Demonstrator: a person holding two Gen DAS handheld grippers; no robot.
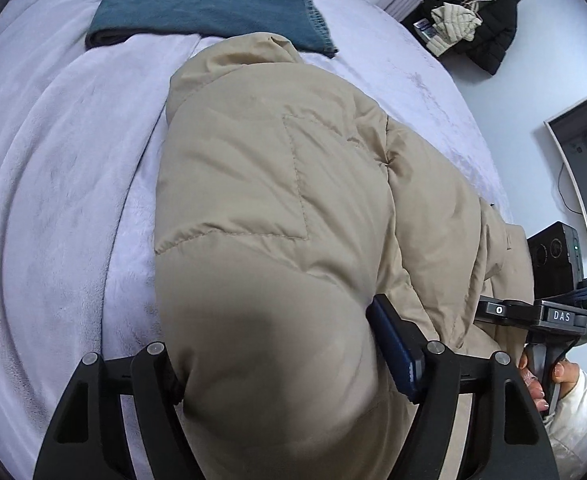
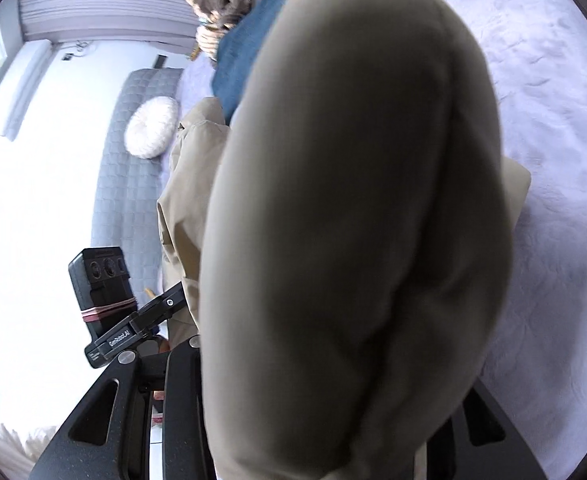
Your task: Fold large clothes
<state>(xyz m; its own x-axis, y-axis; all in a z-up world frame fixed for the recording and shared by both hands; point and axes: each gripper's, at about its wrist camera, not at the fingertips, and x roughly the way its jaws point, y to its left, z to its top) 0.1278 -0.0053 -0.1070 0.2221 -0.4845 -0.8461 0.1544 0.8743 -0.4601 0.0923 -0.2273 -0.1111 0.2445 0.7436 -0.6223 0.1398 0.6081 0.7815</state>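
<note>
A beige puffer jacket (image 1: 277, 200) lies lengthwise on a lilac bed cover (image 1: 53, 160). My left gripper (image 1: 281, 364) is shut on the jacket's near end, the padded cloth bulging between its fingers; one blue pad (image 1: 393, 352) shows. In the right wrist view the same jacket (image 2: 353, 220) fills the middle, and my right gripper (image 2: 333, 420) is shut on a thick fold of it, with its fingertips hidden by the cloth. The right gripper's body (image 1: 553, 316) shows at the left view's right edge.
Folded blue jeans (image 1: 205, 12) lie at the far end of the bed beside a furry brown item (image 2: 221, 0). Dark and cream jackets (image 1: 473, 20) hang on the wall. A grey sofa (image 2: 133, 168) with a white cushion (image 2: 151, 126) stands beside the bed.
</note>
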